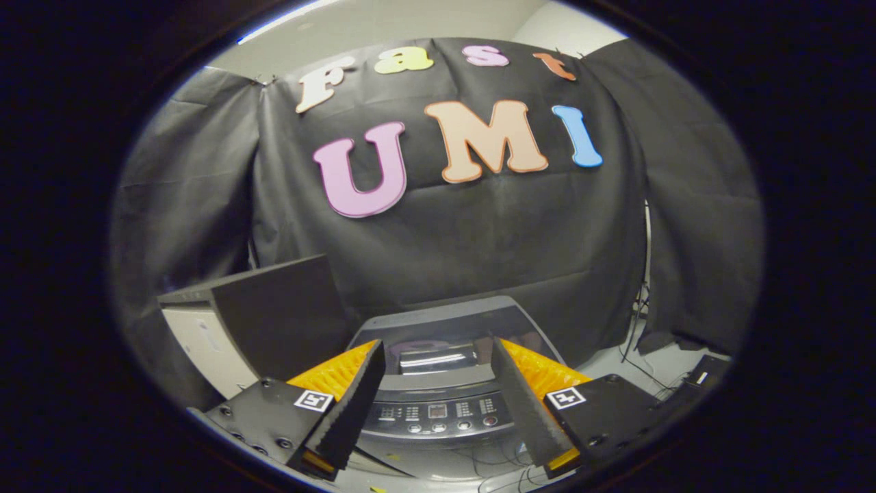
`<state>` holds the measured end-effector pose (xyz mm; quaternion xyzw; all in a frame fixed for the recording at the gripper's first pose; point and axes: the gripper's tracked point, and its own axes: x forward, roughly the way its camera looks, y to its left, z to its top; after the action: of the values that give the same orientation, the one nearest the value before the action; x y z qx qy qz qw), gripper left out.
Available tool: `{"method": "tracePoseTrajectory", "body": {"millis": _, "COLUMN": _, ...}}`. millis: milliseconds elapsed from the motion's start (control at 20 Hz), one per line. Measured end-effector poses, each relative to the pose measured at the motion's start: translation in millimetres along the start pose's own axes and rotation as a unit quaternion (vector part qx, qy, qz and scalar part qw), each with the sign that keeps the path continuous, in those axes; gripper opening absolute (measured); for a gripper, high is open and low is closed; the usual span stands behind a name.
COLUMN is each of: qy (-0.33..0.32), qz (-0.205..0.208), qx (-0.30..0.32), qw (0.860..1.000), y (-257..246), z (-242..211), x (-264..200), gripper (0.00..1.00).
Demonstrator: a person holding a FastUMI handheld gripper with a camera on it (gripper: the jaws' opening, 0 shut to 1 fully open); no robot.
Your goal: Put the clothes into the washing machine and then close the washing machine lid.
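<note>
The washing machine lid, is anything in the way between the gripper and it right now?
Nothing visible stands between them. The gripper is open and holds nothing, and the washing machine sits just beyond its fingers, control panel nearest. The lid looks already down, lying flat over the top. No clothes can be seen.

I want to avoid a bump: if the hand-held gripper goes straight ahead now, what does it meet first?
Probably the washing machine: its closed lid and control panel lie between the open fingers of the hand-held gripper. Depth is unclear.
</note>
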<state>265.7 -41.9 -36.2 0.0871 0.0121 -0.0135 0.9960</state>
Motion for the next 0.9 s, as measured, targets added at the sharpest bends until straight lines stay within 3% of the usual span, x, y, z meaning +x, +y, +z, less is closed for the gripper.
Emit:
{"method": "tracePoseTrajectory", "body": {"millis": 350, "qy": 0.002, "qz": 0.047, "qx": -0.073, "qw": 0.996, "y": 26.5, "z": -0.5, "x": -37.0, "gripper": 0.97}}
{"method": "tracePoseTrajectory", "body": {"millis": 600, "qy": 0.012, "qz": 0.100, "qx": -0.045, "qw": 0.994, "y": 36.9, "z": -18.2, "x": -60.4, "gripper": 0.97}}
{"method": "tracePoseTrajectory", "body": {"millis": 800, "qy": -0.027, "qz": 0.074, "qx": -0.049, "qw": 0.996, "y": 14.1, "z": 13.8, "x": -73.8, "gripper": 0.97}}
{"method": "tracePoseTrajectory", "body": {"millis": 900, "qy": -0.049, "qz": 0.084, "qx": -0.044, "qw": 0.994, "y": 15.3, "z": 29.4, "x": -84.7, "gripper": 0.97}}
